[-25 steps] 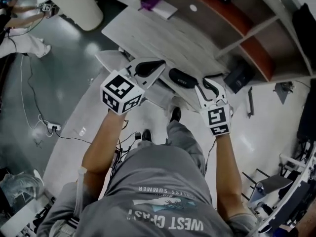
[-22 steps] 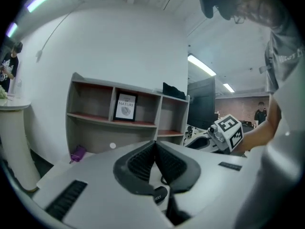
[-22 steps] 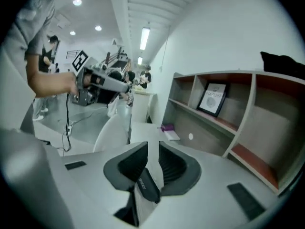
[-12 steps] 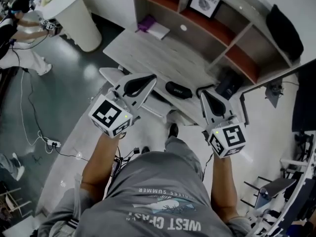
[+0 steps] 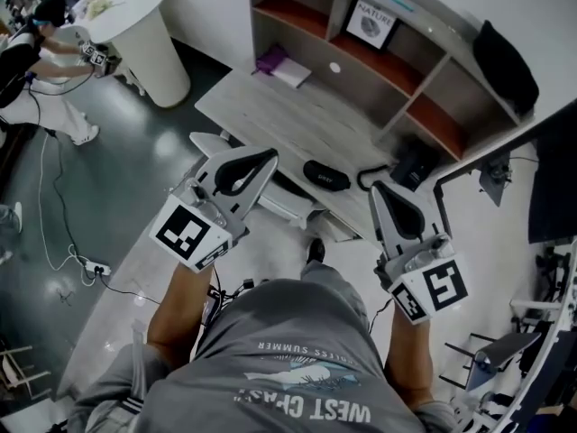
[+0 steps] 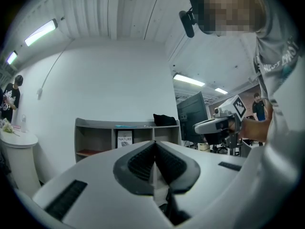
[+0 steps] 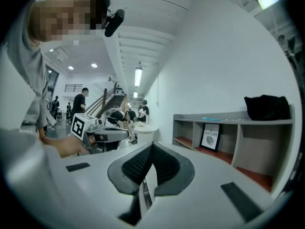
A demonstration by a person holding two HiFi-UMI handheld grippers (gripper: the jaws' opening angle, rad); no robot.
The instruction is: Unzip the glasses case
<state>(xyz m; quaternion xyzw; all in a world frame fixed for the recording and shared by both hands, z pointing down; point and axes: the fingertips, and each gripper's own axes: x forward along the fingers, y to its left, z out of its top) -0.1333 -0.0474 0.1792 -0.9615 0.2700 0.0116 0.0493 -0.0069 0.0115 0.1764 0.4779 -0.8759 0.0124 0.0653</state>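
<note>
The black zipped glasses case [image 5: 326, 175] lies on the pale wooden desk [image 5: 270, 93], near its front edge. Both grippers hang in the air in front of the desk, apart from the case. In the head view my left gripper [image 5: 267, 158] is left of the case and my right gripper [image 5: 380, 188] is right of it. Each one's jaws are shut with nothing between them, as the left gripper [image 6: 155, 146] and right gripper [image 7: 151, 146] views show. The case is in neither gripper view.
A grey shelf unit [image 5: 424, 66] stands at the desk's back with a framed picture [image 5: 371, 23] and a black bag [image 5: 504, 60] on top. A purple-and-white item [image 5: 284, 64] and a black device with a cable [image 5: 410, 165] lie on the desk. A white round table [image 5: 135, 12] stands at the left.
Both grippers have lifted off the desk and drawn back from the case. The right jaws have come together. The case has stayed where it was.
</note>
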